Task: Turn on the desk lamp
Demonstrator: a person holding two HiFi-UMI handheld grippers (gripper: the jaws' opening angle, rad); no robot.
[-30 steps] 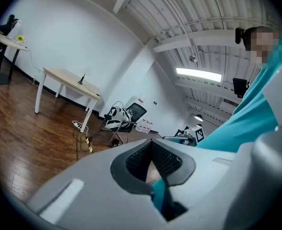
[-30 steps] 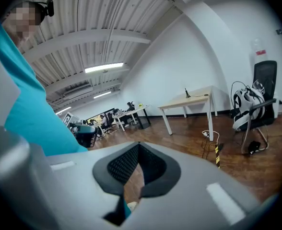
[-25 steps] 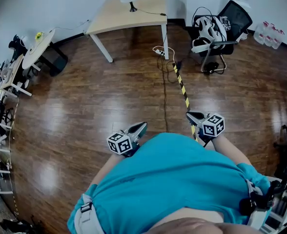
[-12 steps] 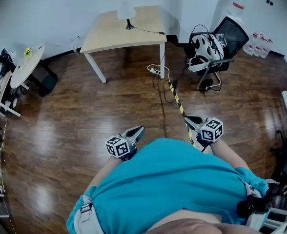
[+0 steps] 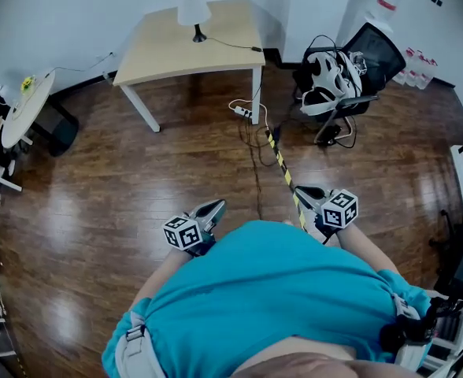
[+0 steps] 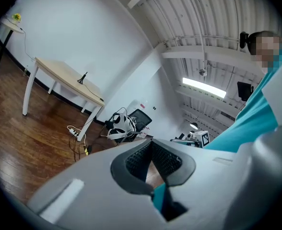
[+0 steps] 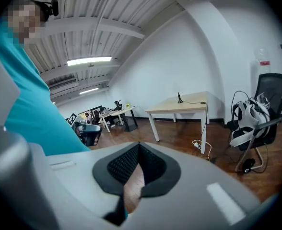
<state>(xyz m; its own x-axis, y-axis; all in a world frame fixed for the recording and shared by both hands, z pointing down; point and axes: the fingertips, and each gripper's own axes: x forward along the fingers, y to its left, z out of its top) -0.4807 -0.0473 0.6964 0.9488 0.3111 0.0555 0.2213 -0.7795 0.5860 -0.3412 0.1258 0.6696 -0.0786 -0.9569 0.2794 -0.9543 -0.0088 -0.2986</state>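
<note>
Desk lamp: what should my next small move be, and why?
Probably a step forward toward the wooden table: the desk lamp stands at its far edge, across the floor, while the left tongs and right tongs sit shut and empty by the torso. Skirt the power strip.

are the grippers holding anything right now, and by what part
Nothing is held: the left gripper and right gripper both have jaws together with nothing between.
</note>
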